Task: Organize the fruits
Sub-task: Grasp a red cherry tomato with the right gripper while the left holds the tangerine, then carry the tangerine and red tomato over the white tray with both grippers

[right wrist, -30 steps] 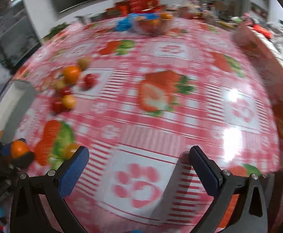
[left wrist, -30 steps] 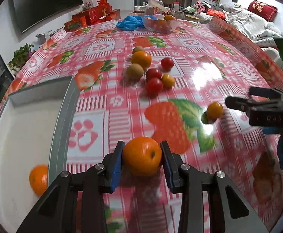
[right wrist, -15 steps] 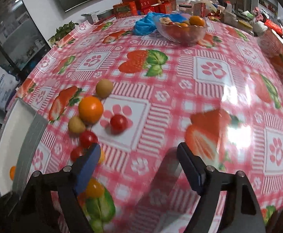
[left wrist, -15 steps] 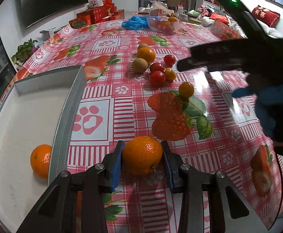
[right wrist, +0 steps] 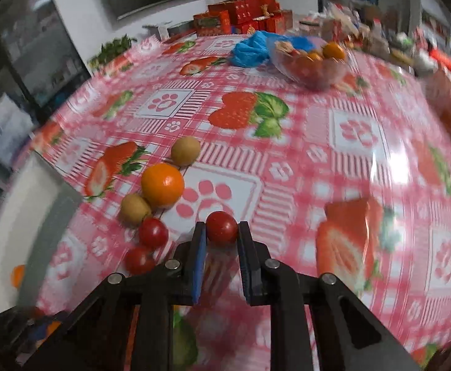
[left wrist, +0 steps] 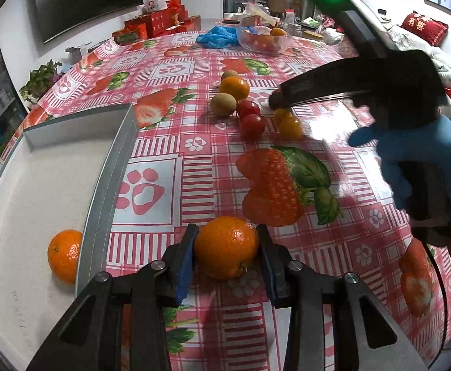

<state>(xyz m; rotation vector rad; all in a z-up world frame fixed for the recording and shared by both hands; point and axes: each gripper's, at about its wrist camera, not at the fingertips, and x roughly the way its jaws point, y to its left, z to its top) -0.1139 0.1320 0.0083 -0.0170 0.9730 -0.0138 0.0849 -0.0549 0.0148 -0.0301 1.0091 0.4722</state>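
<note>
My left gripper (left wrist: 227,255) is shut on an orange mandarin (left wrist: 227,246), held just right of the white tray (left wrist: 108,185). Another mandarin (left wrist: 64,255) lies inside the tray. My right gripper (right wrist: 222,238) has closed on a red cherry tomato (right wrist: 221,226) in the fruit cluster. Beside it lie a mandarin (right wrist: 162,184), two kiwis (right wrist: 185,150) (right wrist: 135,208) and two red tomatoes (right wrist: 153,232). In the left wrist view the right gripper (left wrist: 274,100) reaches over the cluster, with yellow tomatoes (left wrist: 290,127) just below it.
A clear bowl of fruit (right wrist: 310,61) and a blue bag (right wrist: 251,48) stand at the far side of the strawberry tablecloth. Red boxes (left wrist: 154,26) are stacked beyond. The tray's grey wall (left wrist: 114,167) runs along the left.
My right gripper moved forward to the fruit cluster and closed from wide open onto a red tomato. My left gripper kept holding the mandarin, drawing slightly closer to the tray.
</note>
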